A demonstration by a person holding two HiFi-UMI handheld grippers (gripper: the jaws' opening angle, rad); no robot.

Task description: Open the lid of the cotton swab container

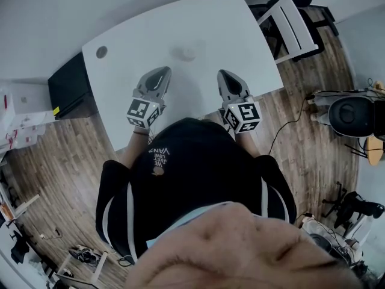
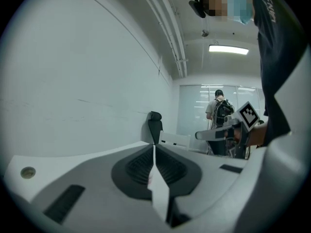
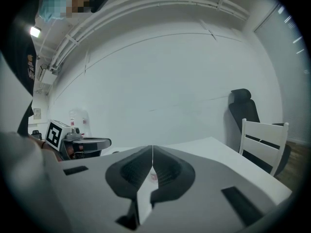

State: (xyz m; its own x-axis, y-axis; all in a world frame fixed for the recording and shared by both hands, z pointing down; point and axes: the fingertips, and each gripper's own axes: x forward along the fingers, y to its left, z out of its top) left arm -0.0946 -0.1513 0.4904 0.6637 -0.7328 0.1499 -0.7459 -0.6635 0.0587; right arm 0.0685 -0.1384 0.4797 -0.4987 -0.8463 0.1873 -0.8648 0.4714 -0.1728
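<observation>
Nearest the head camera is the person's black shirt (image 1: 192,167), and just beyond it both hands hold their tools out over the near edge of a white table (image 1: 240,35). Left gripper (image 1: 162,72) and right gripper (image 1: 225,75) lie side by side, a gap between them, both pointing away across the tabletop. Each one's own camera shows its jaws pressed together with nothing pinched between them. The cotton swab container (image 1: 188,53), small, pale and see-through, stands on the table ahead of the two tips and roughly midway between them, apart from both; whether its lid is on I cannot tell. A round hole (image 1: 101,52) sits near the table's far left corner, a black cabinet (image 1: 69,86) stands beside that end, and a white chair (image 1: 293,26) stands at the right.
</observation>
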